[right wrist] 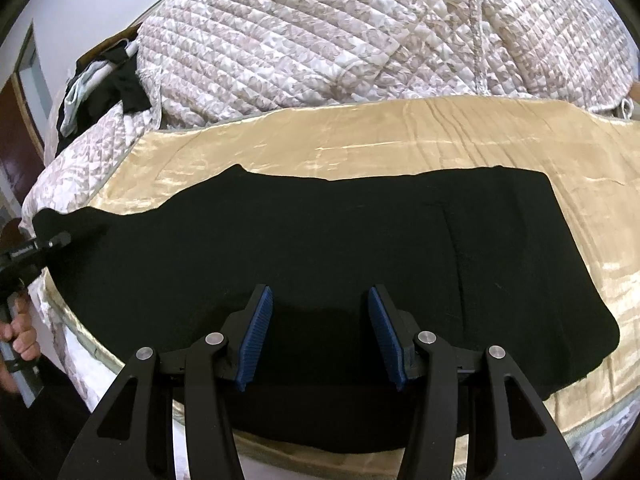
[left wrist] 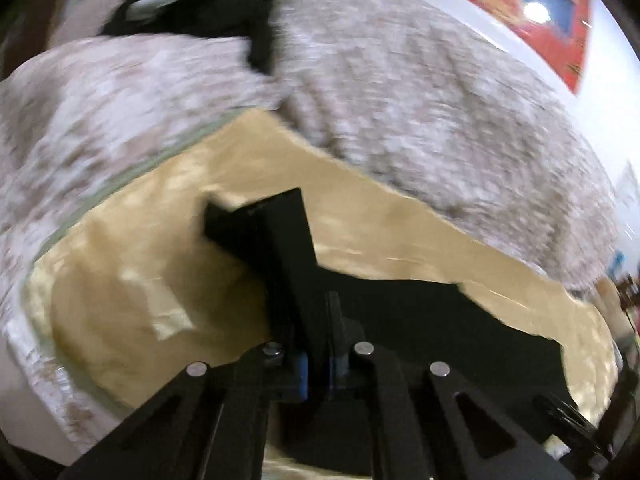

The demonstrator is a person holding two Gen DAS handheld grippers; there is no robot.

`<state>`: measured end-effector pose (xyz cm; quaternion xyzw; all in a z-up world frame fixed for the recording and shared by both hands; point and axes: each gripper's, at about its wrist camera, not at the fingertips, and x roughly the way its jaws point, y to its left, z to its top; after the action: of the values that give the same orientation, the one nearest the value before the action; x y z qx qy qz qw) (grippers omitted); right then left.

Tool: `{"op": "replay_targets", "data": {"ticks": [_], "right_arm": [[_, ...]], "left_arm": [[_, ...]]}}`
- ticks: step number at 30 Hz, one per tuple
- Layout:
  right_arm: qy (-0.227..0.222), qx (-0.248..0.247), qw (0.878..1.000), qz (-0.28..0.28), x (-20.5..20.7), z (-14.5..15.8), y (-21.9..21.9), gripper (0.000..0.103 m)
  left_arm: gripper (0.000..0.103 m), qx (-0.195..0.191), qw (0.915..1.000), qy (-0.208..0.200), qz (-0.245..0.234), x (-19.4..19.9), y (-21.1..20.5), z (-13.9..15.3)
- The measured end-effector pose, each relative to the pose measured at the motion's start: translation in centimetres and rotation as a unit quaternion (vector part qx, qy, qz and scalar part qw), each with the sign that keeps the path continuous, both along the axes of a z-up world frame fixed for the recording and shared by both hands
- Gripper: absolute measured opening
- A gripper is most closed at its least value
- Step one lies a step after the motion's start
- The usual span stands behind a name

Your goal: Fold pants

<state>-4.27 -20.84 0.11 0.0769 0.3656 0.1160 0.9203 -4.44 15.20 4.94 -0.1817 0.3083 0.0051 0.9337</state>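
Black pants (right wrist: 320,240) lie spread lengthwise on a gold satin sheet (right wrist: 360,140) on the bed. My right gripper (right wrist: 320,300) is open, blue pads (right wrist: 256,332) apart, hovering over the pants' near edge and holding nothing. My left gripper (left wrist: 316,356) is shut on the black pants (left wrist: 280,240), pinching one end of the fabric, which stands up between the jaws. That left gripper also shows in the right wrist view (right wrist: 36,248) at the far left, at the pants' left end. The left wrist view is motion blurred.
A quilted floral bedcover (right wrist: 340,32) is heaped behind the gold sheet. A pile of dark and pale clothes (right wrist: 104,80) lies at the back left. The bed's front edge (right wrist: 560,420) runs just below the pants. A red wall hanging (left wrist: 540,12) is at upper right.
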Motion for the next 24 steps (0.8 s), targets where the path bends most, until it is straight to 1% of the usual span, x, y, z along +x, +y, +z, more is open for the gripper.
{"op": "replay_targets", "data": {"ticks": [3, 6, 8, 11, 13, 15, 18, 19, 21, 22, 23, 24], "right_arm": [[-0.001, 0.003, 1.0, -0.007, 0.0, 0.1, -0.4, 0.051], [0.0, 0.009, 1.0, -0.013, 0.1, 0.2, -0.9, 0.051], [0.002, 0.013, 1.0, -0.018, 0.1, 0.2, -1.3, 0.051], [0.003, 0.021, 0.999, -0.024, 0.1, 0.3, -1.8, 0.051], [0.003, 0.024, 0.999, -0.027, 0.2, 0.4, -2.1, 0.051], [0.003, 0.026, 0.999, -0.026, 0.1, 0.4, -2.2, 0.051], [0.002, 0.026, 0.999, -0.027, 0.1, 0.4, -2.3, 0.051], [0.002, 0.028, 0.999, -0.028, 0.1, 0.4, -2.4, 0.051], [0.002, 0.031, 0.999, -0.029, 0.2, 0.4, -2.5, 0.051], [0.002, 0.032, 0.999, -0.031, 0.2, 0.5, -2.6, 0.051], [0.001, 0.033, 0.999, -0.032, 0.2, 0.5, -2.6, 0.051], [0.0, 0.033, 0.999, -0.033, 0.2, 0.5, -2.6, 0.051]], "left_arm": [[0.007, 0.006, 0.9977, -0.012, -0.066, 0.5, -4.1, 1.1], [0.007, 0.009, 0.9911, -0.015, -0.132, 0.8, -8.4, 1.5], [0.007, 0.013, 0.9837, -0.012, -0.179, 0.8, -11.5, 1.3], [0.007, 0.025, 0.968, 0.007, -0.249, 0.2, -15.8, -0.4], [0.007, 0.032, 0.9589, 0.035, -0.28, 0.1, -17.5, -2.3], [0.008, 0.032, 0.9545, 0.062, -0.29, 0.0, -17.9, -3.9], [0.008, 0.022, 0.9544, 0.057, -0.292, -0.6, -17.5, -4.0], [0.012, 0.016, 0.9537, 0.056, -0.295, -0.7, -17.3, -3.7], [0.027, 0.0, 0.9496, 0.057, -0.308, -0.7, -17.2, -3.4], [0.031, -0.009, 0.9475, 0.056, -0.315, -0.5, -17.3, -3.2], [0.04, -0.016, 0.9454, 0.052, -0.321, -0.6, -17.4, -3.0], [0.046, -0.021, 0.943, 0.045, -0.329, -0.9, -17.5, -2.6]]}}
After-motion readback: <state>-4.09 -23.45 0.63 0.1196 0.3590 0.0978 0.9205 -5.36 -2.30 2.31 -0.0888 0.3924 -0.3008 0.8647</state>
